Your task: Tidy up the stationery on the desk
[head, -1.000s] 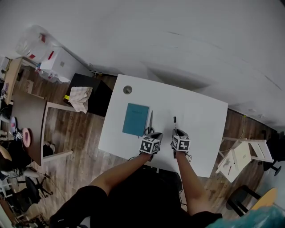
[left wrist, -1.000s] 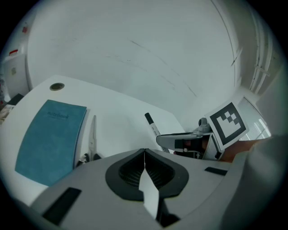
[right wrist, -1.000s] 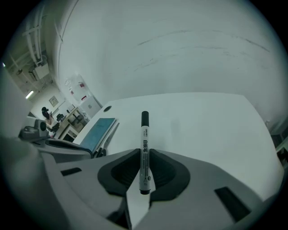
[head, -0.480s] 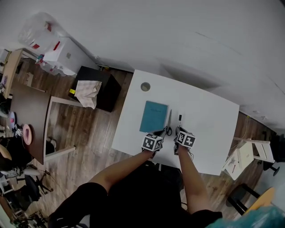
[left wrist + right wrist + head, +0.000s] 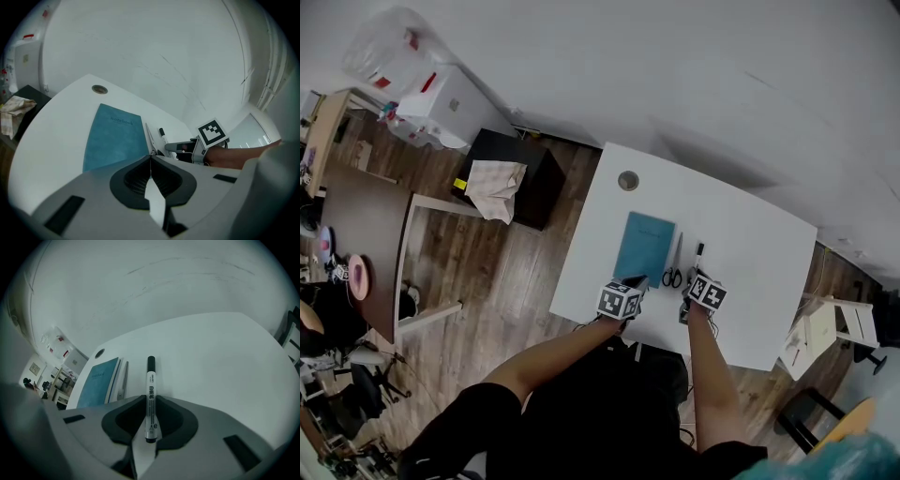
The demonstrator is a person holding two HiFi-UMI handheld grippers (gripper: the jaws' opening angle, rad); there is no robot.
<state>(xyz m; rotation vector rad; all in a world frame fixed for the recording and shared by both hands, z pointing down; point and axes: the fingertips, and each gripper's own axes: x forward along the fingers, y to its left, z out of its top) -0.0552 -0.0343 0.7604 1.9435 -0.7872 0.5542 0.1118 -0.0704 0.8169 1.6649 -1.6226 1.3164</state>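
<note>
On the white desk [image 5: 750, 234] lie a teal notebook [image 5: 644, 247], scissors [image 5: 674, 267] to its right, and a black-capped white marker [image 5: 697, 255]. My right gripper [image 5: 694, 275] is shut on the marker [image 5: 150, 390] at its near end, with the cap pointing away. The right gripper view also shows the notebook [image 5: 97, 382] and scissors [image 5: 124, 380] on the left. My left gripper [image 5: 633, 280] sits at the notebook's near edge. Its jaws [image 5: 150, 157] are shut with nothing between them, and past them lie the notebook [image 5: 115, 138] and marker [image 5: 162, 135].
A round cable hole [image 5: 628, 180] sits in the desk's far left corner. Left of the desk stands a black cabinet [image 5: 539, 192] with a crumpled beige bag [image 5: 495, 187] on it. A wooden table [image 5: 356, 253] is further left, and a white stool [image 5: 820, 328] stands at the right.
The head view has swung, so the desk now sits further right. My left gripper has shifted left from the scissors' handles to the notebook's near edge. The right gripper still holds the marker.
</note>
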